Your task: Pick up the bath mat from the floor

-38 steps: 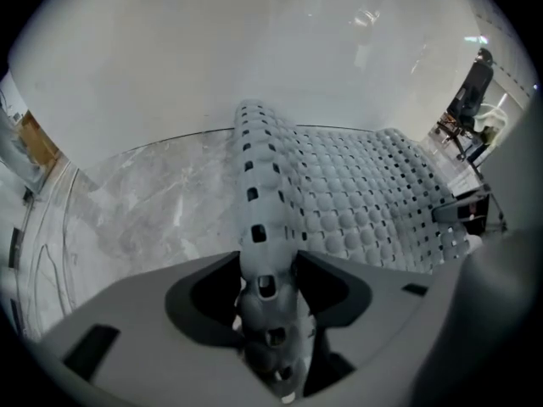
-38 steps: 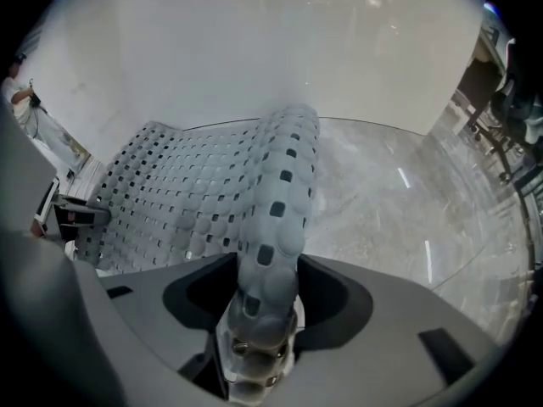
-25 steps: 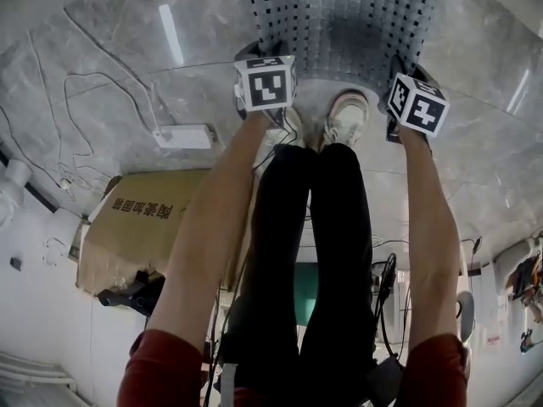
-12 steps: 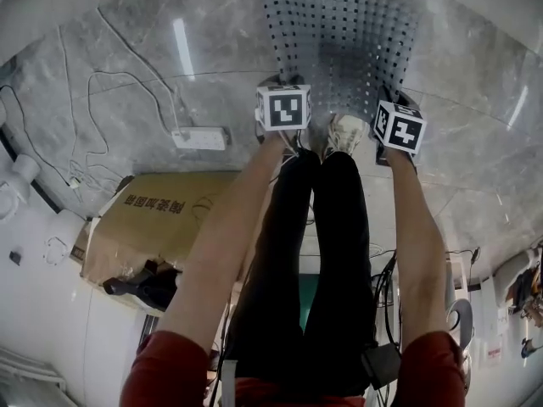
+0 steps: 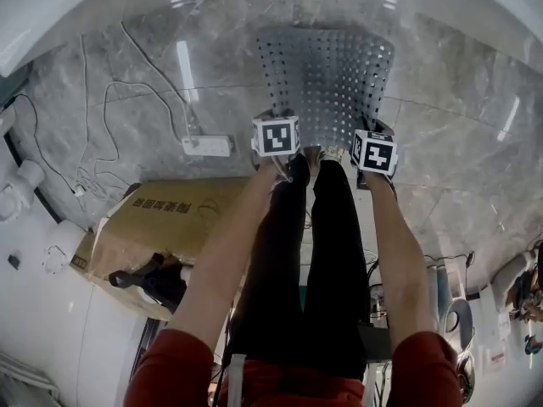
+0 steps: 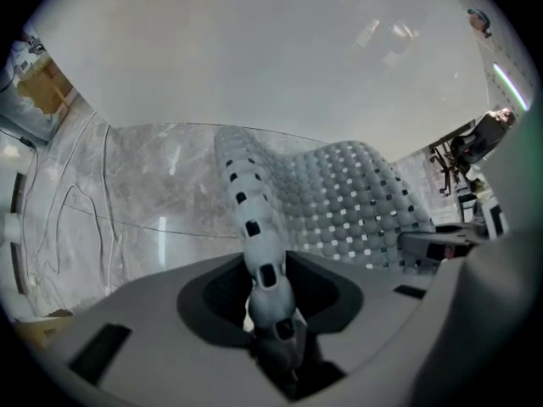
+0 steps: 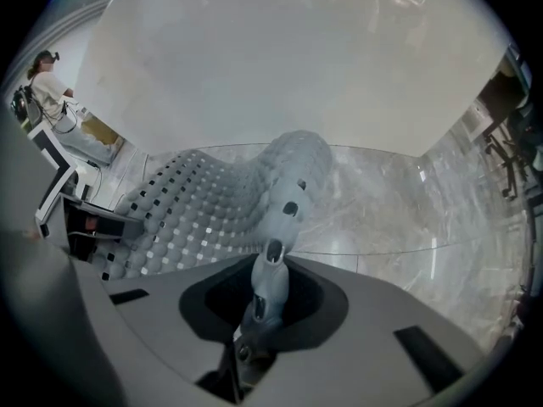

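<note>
The grey bath mat (image 5: 327, 83), dotted with square holes, lies on the marble floor with its near edge raised. My left gripper (image 5: 274, 147) points down at the mat's near left corner. In the left gripper view the gripper (image 6: 273, 329) is shut on a pinched fold of the mat (image 6: 339, 202); its jaws have just been closing on that fold. My right gripper (image 5: 374, 164) holds the near right corner. In the right gripper view it (image 7: 259, 312) is shut on the mat's rolled edge (image 7: 212, 202). The fingertips are hidden under the marker cubes in the head view.
A white power strip (image 5: 206, 146) and loose cables (image 5: 102, 117) lie on the floor to the left. A cardboard box (image 5: 161, 219) sits at lower left. The person's legs (image 5: 310, 253) stand between my arms. A white wall runs behind the mat.
Both grippers have risen together with the mat's near edge in them. The mat's front lifts off the floor, and the shoes that showed between the cubes are now covered.
</note>
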Action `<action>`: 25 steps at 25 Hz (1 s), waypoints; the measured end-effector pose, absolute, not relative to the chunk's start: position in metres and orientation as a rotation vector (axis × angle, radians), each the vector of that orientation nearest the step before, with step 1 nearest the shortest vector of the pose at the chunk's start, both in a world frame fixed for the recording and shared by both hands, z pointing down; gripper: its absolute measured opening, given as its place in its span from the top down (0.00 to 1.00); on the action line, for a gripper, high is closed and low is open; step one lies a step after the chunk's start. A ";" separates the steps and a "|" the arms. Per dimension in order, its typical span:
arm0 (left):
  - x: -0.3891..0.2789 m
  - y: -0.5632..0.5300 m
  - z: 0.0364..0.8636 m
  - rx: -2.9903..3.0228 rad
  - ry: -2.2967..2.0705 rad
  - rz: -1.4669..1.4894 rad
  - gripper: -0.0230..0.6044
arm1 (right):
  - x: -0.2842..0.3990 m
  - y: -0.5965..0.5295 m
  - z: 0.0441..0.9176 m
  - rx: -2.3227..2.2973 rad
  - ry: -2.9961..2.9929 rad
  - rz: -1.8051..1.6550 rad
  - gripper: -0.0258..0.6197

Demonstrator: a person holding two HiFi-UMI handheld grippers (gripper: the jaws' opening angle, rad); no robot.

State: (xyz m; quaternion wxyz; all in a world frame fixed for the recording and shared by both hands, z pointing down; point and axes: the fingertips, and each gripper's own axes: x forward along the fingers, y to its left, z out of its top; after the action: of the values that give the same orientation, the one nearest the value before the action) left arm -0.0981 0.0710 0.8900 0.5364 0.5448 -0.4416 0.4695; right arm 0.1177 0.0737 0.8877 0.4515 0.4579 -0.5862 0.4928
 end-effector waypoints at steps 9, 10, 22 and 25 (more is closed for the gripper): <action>-0.086 0.073 0.795 1.336 -1.081 1.094 0.77 | 0.125 0.069 0.789 1.172 -1.467 1.207 0.87; -0.084 0.072 0.785 1.341 -1.083 1.078 0.77 | 0.126 0.068 0.776 1.171 -1.482 1.189 0.87; -0.100 0.078 0.633 1.436 -1.161 1.027 0.78 | 0.134 0.073 0.633 1.229 -1.555 1.143 0.87; -0.098 0.071 0.596 1.461 -1.187 1.004 0.78 | 0.135 0.067 0.598 1.252 -1.595 1.106 0.87</action>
State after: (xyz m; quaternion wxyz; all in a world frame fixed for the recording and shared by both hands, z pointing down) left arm -0.0983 0.0712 0.5962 0.4831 0.5996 -0.4872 0.4120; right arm 0.1350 0.0665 0.5978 0.4039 0.4960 -0.6316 0.4381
